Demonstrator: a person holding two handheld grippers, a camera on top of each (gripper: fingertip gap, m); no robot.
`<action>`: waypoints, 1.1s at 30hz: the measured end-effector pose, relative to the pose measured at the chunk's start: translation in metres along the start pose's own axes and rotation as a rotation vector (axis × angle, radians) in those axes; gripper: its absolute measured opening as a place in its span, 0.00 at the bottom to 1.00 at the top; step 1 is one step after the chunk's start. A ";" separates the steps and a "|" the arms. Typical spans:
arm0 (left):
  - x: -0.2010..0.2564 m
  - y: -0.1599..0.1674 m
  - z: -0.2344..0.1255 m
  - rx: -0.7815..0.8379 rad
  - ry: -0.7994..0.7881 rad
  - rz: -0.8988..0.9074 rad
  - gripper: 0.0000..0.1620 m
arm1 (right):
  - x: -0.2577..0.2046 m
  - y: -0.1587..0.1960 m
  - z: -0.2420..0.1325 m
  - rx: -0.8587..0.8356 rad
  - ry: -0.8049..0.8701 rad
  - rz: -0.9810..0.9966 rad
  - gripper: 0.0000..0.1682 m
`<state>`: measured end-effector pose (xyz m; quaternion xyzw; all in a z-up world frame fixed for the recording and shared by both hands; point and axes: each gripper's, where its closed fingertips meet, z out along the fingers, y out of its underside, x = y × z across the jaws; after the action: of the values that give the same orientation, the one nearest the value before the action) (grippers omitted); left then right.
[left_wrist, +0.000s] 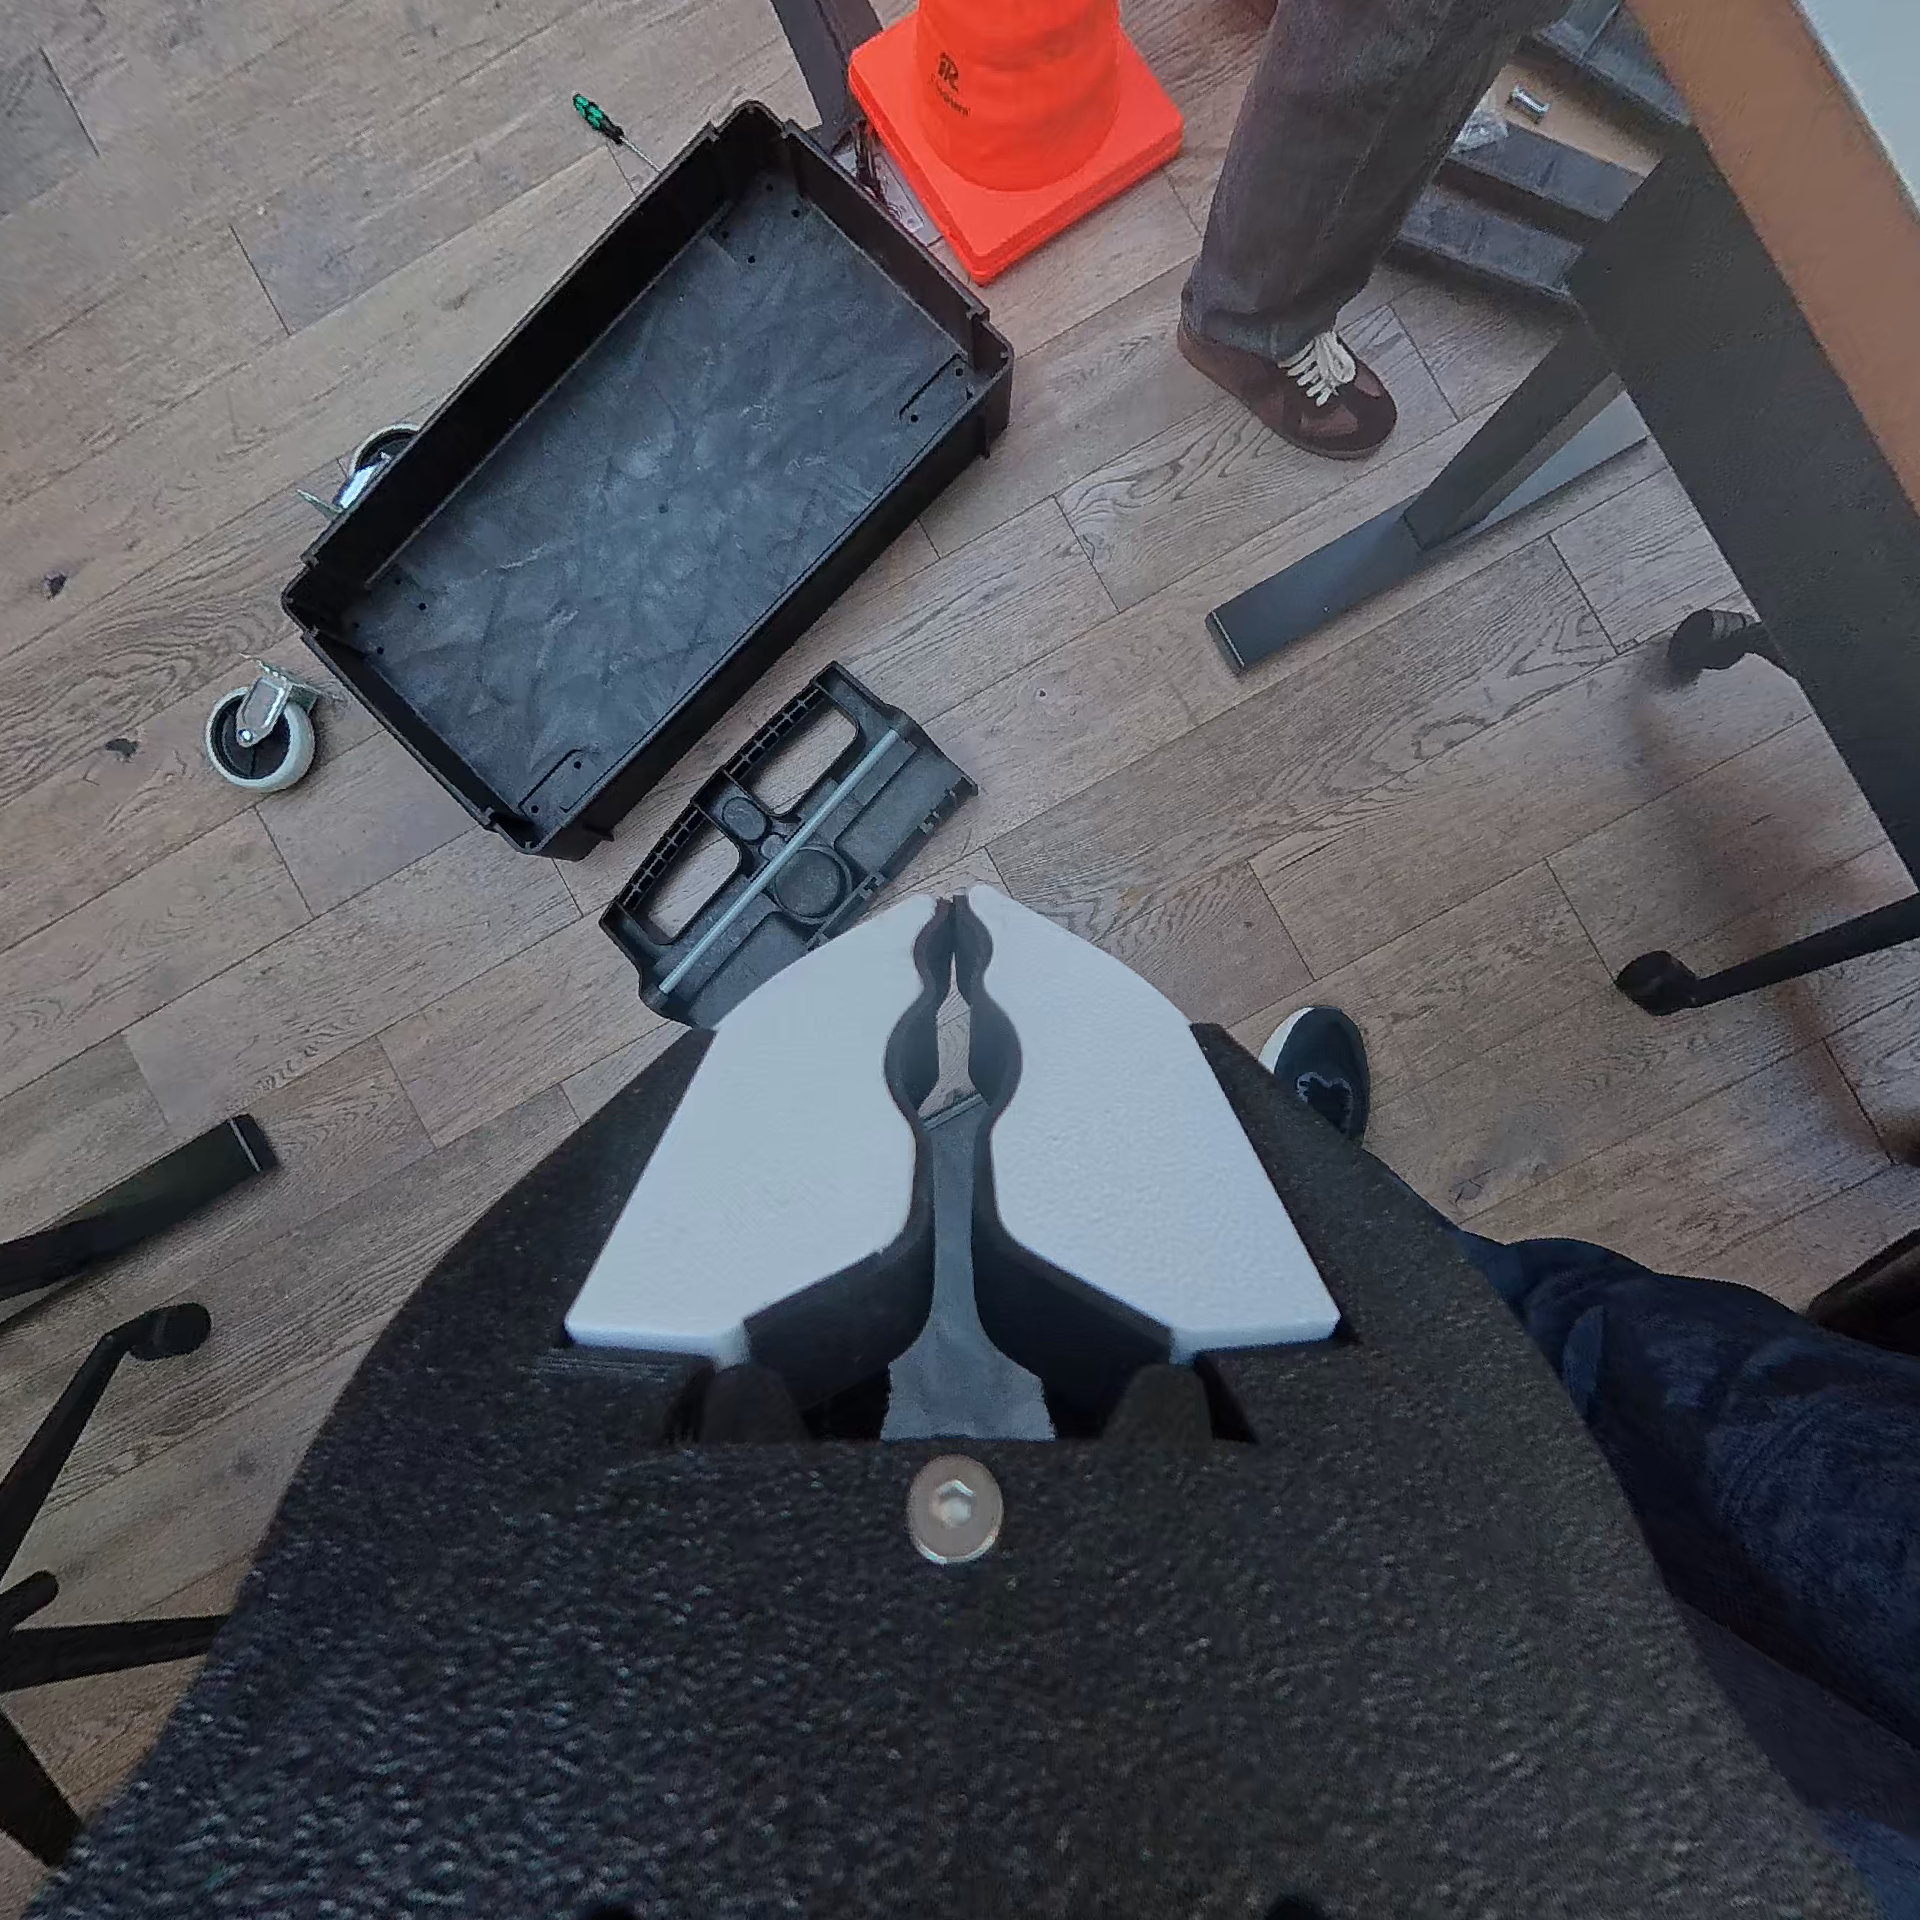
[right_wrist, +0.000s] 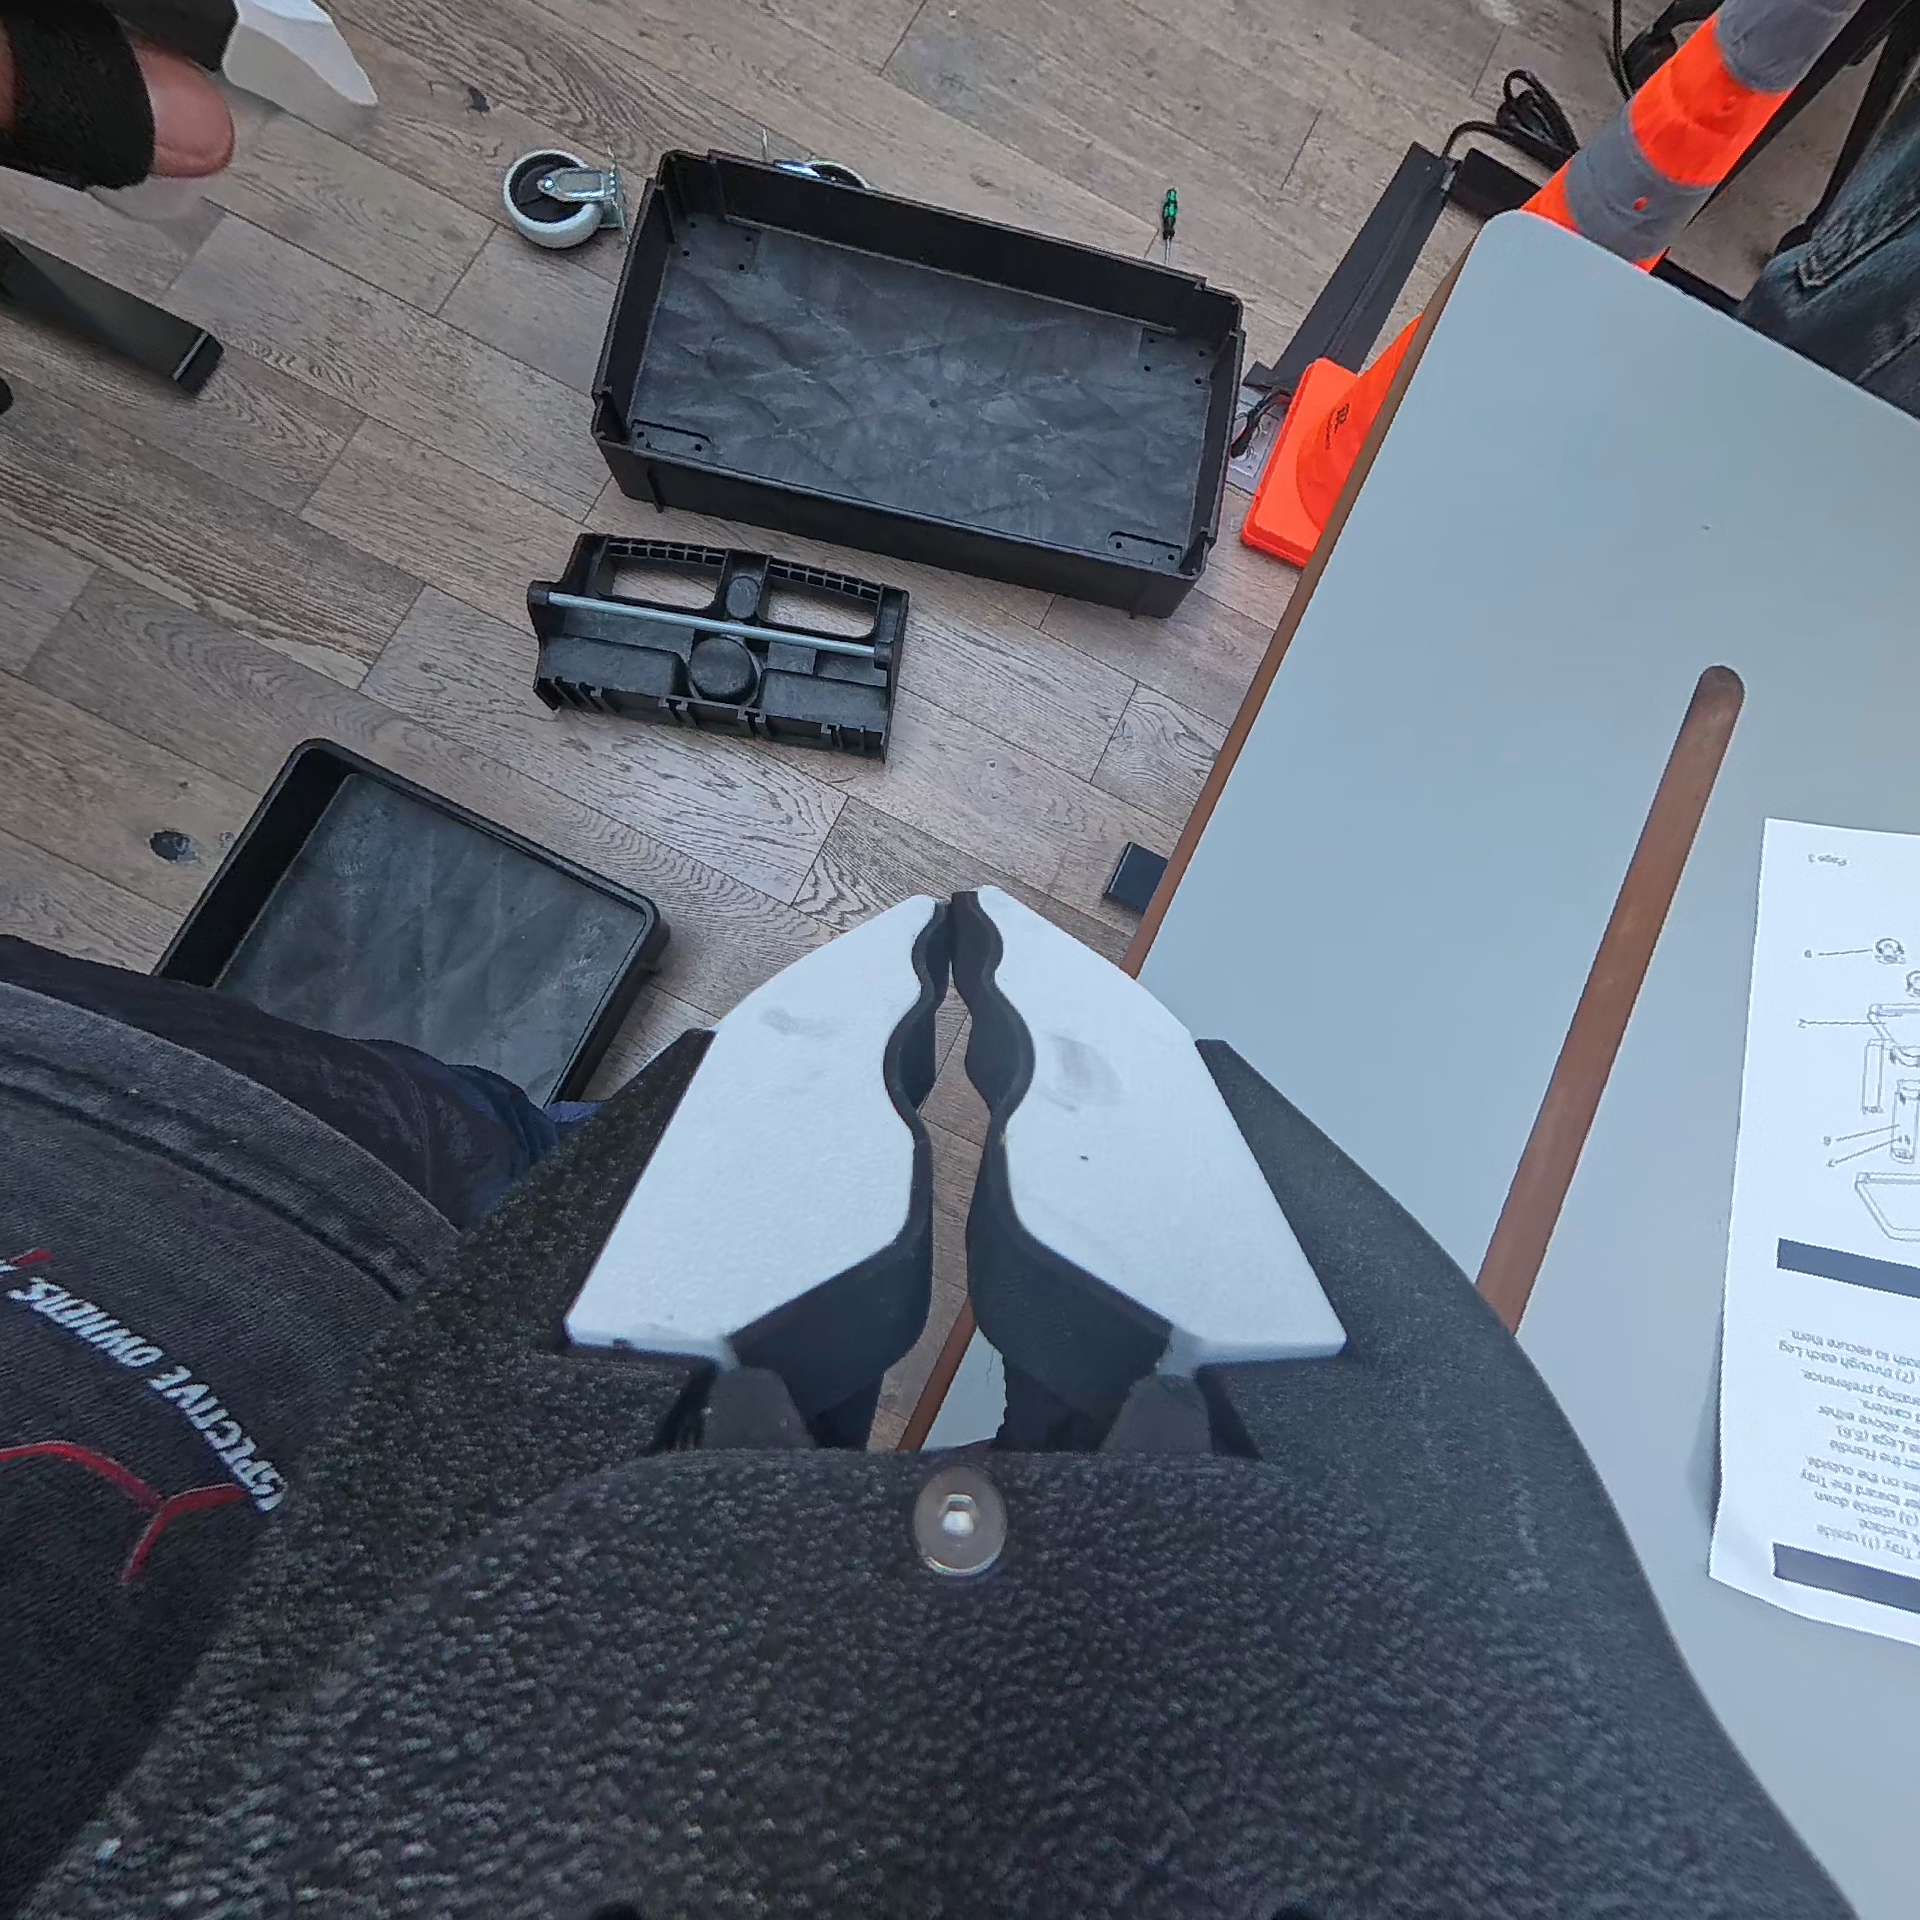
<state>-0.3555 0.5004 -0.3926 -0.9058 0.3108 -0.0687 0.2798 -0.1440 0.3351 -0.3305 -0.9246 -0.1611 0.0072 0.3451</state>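
While both hang above the wood floor (left_wrist: 1143, 665), the left gripper (left_wrist: 958, 902) and right gripper (right_wrist: 948, 902) are closed, holding nothing. Nearest lies a black ribbed plastic part (left_wrist: 800, 831), just beside a black open bin (left_wrist: 644, 478)

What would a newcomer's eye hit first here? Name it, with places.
Probably the orange cone on the wood floor, just beyond the big open black tray. Next, the black ribbed part with a metal rod lying in front of that tray. Both the left gripper and right gripper are shut and empty, above the floor.
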 end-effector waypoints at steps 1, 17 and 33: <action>0.000 0.000 0.000 0.000 0.000 0.001 0.00 | 0.000 0.000 0.000 0.000 0.000 0.000 0.00; -0.003 0.001 0.003 -0.008 0.000 0.012 0.00 | 0.004 -0.003 0.003 -0.002 0.006 0.005 0.00; -0.004 0.010 0.007 -0.032 0.014 0.034 0.00 | 0.002 -0.005 0.007 -0.008 0.008 0.004 0.00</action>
<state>-0.3621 0.4992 -0.4039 -0.9042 0.3293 -0.0652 0.2640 -0.1441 0.3436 -0.3324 -0.9263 -0.1580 0.0033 0.3420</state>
